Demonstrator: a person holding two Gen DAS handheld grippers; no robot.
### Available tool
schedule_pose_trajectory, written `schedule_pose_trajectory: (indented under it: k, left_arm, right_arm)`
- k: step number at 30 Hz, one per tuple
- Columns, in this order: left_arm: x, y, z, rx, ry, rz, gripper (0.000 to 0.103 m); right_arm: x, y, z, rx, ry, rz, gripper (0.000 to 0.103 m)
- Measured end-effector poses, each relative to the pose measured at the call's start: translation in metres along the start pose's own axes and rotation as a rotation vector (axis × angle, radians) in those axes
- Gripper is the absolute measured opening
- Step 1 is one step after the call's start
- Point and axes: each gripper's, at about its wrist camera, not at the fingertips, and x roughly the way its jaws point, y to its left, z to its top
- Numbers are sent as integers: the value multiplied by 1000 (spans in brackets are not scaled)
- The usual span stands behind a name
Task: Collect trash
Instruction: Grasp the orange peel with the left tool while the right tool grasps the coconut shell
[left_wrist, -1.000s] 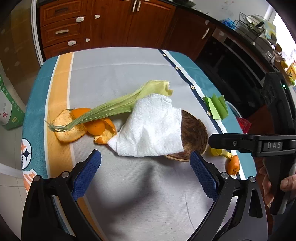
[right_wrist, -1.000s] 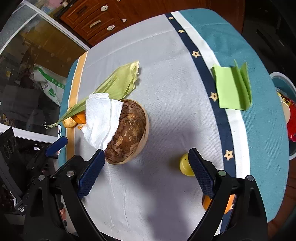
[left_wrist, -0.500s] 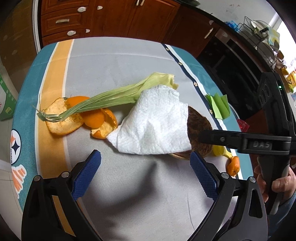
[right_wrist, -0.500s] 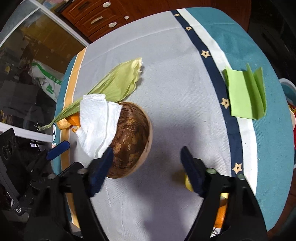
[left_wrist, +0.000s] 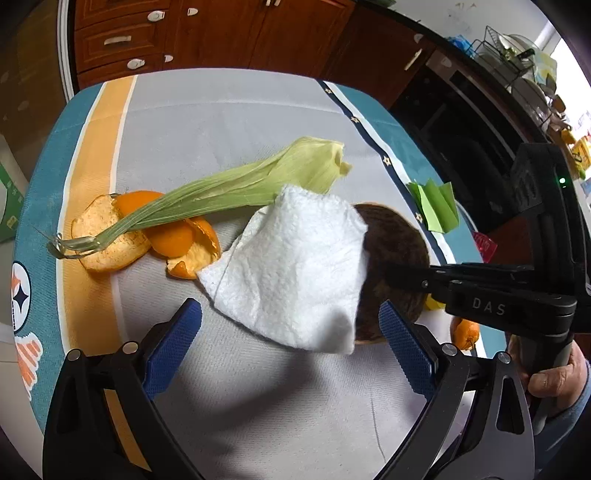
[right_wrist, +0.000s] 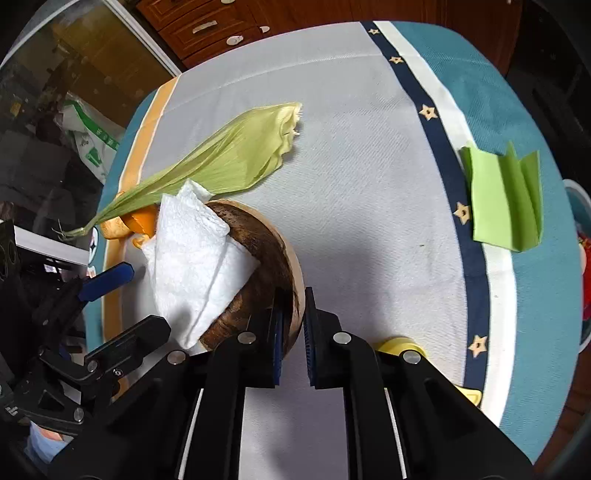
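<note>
While the left gripper (left_wrist: 290, 345) stands wide near the paper towel (left_wrist: 295, 269), the right gripper (right_wrist: 293, 328), jaws just closed, pinches the coconut-shell bowl's (right_wrist: 258, 258) rim.

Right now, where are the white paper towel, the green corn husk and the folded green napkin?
White paper towel (left_wrist: 295, 266), left wrist view, its middle.
Green corn husk (right_wrist: 236, 162), right wrist view, broad leafy part.
Folded green napkin (right_wrist: 498, 199), right wrist view, flat face.

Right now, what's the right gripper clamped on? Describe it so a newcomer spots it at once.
On the grey middle of the tablecloth sits a round wooden bowl, dark brown inside with a pale rim. The right gripper pinches that rim. A white paper towel drapes over it; no neighbour is wooden.
</note>
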Motion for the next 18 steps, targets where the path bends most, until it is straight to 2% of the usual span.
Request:
schedule_pose_trajectory:
  k: [4,12,14,18]
  left_arm:
    - [-12,13,-3,6,-38,47,97]
    - [-33,65,0,-68,-99,165,97]
    - [-35,74,3,-75,-99,189,97]
    - [-34,82,6,-69,-99,222,97]
  right_arm:
    - [-8,-5,-1,-10,-28,-37,9]
    - [-36,-2,11,-43,-184,-179,8]
    - [-44,-4,13,-49,-221,-222,8]
    - [-61,-18,20,-6,-270,-252,8]
